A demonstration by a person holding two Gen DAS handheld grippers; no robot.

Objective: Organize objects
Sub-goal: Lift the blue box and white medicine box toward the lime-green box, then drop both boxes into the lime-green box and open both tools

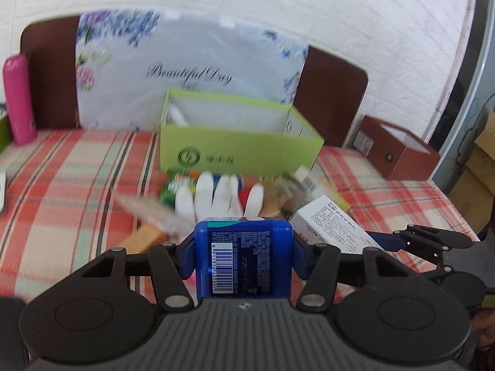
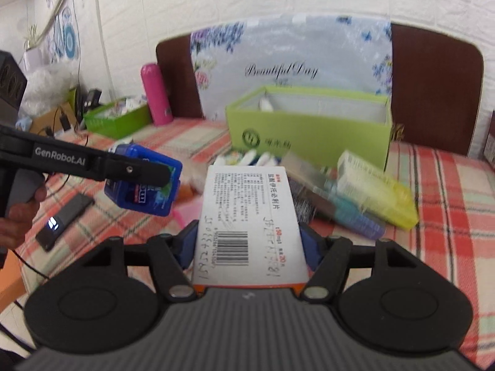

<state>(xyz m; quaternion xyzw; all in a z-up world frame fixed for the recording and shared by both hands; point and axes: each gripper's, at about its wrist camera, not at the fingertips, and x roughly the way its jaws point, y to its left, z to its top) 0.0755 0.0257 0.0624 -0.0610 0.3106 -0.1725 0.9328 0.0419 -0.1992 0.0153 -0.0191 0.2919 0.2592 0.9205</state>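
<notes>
My left gripper [image 1: 243, 247] is shut on a blue plastic box [image 1: 243, 258] with a barcode label, held above the plaid cloth; it also shows in the right wrist view [image 2: 145, 182]. My right gripper [image 2: 249, 241] is shut on a white medicine carton [image 2: 249, 216] with a barcode and handwriting; the carton also shows in the left wrist view [image 1: 331, 219]. An open light-green box [image 1: 238, 142] stands ahead of both, also in the right wrist view [image 2: 309, 136], with a white item inside. A pile of loose items [image 1: 222, 194] lies in front of it.
A pink bottle [image 1: 18, 99] stands at the left. A brown open box [image 1: 399, 151] sits at the right. A floral bag [image 1: 191, 61] leans on a brown headboard behind. A yellow case [image 2: 377, 191], a black remote [image 2: 63, 219] and a green basket [image 2: 117, 120] lie around.
</notes>
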